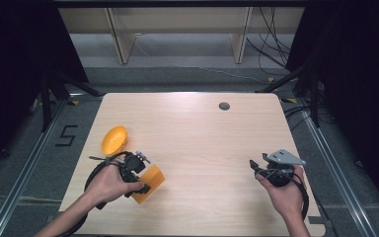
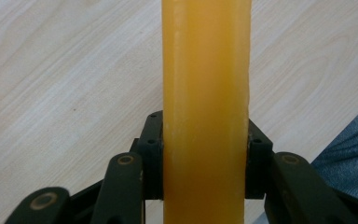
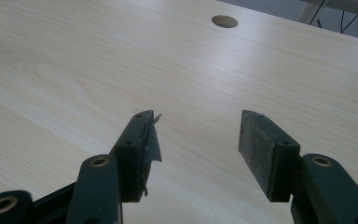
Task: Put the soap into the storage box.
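Table (image 1: 202, 143): left gripper (image 1: 140, 185) clamps orange piece (image 1: 150, 181), its ends cropped.

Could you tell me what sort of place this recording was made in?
Probably a lab recording station: a bare wooden table boxed in by black curtains, loose cables on the floor, and a person holding the left gripper and right gripper.

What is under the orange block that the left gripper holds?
Under the orange block, the left gripper view shows light wooden table on both sides. The left gripper clamps it. The table strip directly beneath the block is covered, so contact cannot be judged.
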{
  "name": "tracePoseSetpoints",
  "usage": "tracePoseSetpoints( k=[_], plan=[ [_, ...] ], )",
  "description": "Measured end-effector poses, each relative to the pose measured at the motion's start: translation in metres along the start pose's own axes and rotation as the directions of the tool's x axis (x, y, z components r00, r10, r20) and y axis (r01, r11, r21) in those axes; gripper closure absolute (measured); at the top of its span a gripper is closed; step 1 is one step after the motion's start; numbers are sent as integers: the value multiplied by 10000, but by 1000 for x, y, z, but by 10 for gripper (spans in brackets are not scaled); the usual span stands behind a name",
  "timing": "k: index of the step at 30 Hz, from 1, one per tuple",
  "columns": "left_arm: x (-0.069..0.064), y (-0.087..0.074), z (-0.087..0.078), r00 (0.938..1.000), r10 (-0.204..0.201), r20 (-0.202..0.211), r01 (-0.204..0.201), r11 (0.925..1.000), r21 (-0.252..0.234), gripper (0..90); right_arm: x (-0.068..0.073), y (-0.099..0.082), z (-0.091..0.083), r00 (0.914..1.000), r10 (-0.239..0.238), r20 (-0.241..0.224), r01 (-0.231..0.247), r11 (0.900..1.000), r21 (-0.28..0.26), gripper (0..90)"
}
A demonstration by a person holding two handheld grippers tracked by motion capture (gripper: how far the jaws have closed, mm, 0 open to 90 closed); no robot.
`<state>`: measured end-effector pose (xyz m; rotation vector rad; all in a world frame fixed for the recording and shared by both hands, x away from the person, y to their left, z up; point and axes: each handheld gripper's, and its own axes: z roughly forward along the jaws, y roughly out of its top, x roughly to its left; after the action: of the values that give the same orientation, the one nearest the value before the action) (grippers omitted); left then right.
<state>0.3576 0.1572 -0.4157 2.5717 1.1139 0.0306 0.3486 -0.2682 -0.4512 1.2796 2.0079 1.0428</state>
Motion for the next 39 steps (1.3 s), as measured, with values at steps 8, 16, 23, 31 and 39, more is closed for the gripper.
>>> tracePoseSetpoints(
  k=[8,16,23,31,39],
  plan=[
    [6,0,-2,9991,-431,5,431,9990,-141,606,0,0,0,10000,-42,3,42,10000,2,464],
    [15,0,-8,9980,-629,10,629,9979,-173,606,0,0,0,10000,-11,-18,11,10000,47,464],
    [21,-1,-11,9953,-967,-32,963,9938,-561,606,0,0,0,10000,-10,-14,10,10000,24,464],
    [29,-2,-16,9925,-1219,-43,1214,9907,-619,606,0,0,0,10000,-7,-27,7,10000,34,464],
    [36,-3,-18,9889,-1481,-106,1472,9874,-582,606,-2,0,1,9997,-231,-10,231,9997,-72,464]
  ],
)
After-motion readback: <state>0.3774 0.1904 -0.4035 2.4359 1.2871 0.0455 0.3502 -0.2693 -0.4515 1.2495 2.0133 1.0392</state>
